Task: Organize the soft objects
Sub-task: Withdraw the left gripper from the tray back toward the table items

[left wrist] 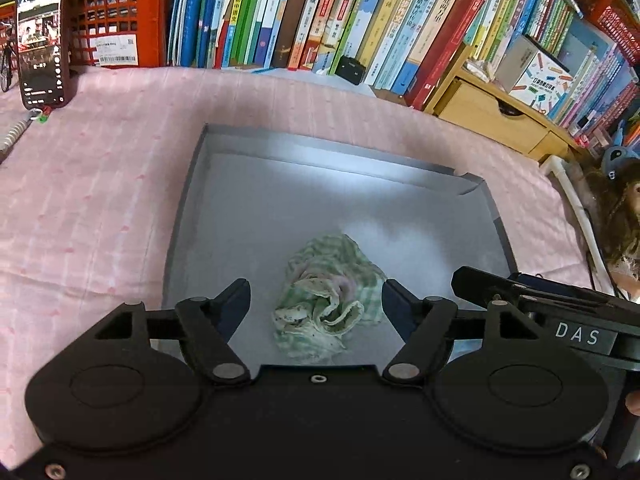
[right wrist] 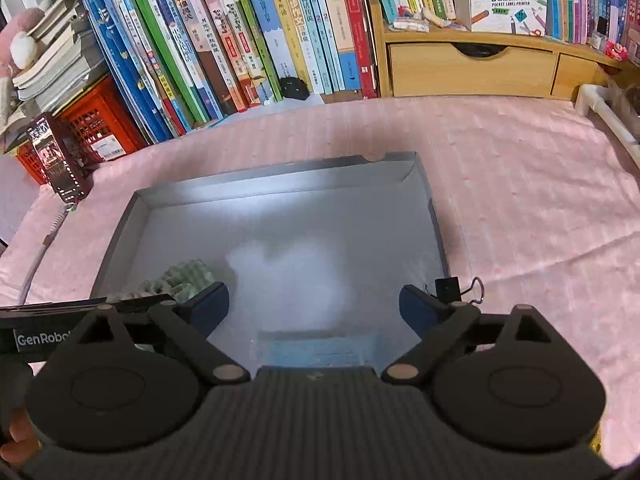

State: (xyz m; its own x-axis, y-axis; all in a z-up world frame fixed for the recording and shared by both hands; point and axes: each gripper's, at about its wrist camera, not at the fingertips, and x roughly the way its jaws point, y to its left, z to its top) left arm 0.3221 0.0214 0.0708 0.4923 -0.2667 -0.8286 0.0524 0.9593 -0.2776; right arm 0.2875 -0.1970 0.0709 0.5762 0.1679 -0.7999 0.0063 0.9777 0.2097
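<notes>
The green checked cloth (left wrist: 328, 300) is lying crumpled in the grey tray (left wrist: 192, 184) on the pink bedspread (left wrist: 80, 200), and the left gripper (left wrist: 316, 300) is hovering over it with its jaws spread, touching nothing. The right gripper (right wrist: 314, 304) is hanging wide and empty over bare tray floor beside it. This looks like the drop-off step finishing; next someone needs to fetch another soft thing, none in sight here.
</notes>
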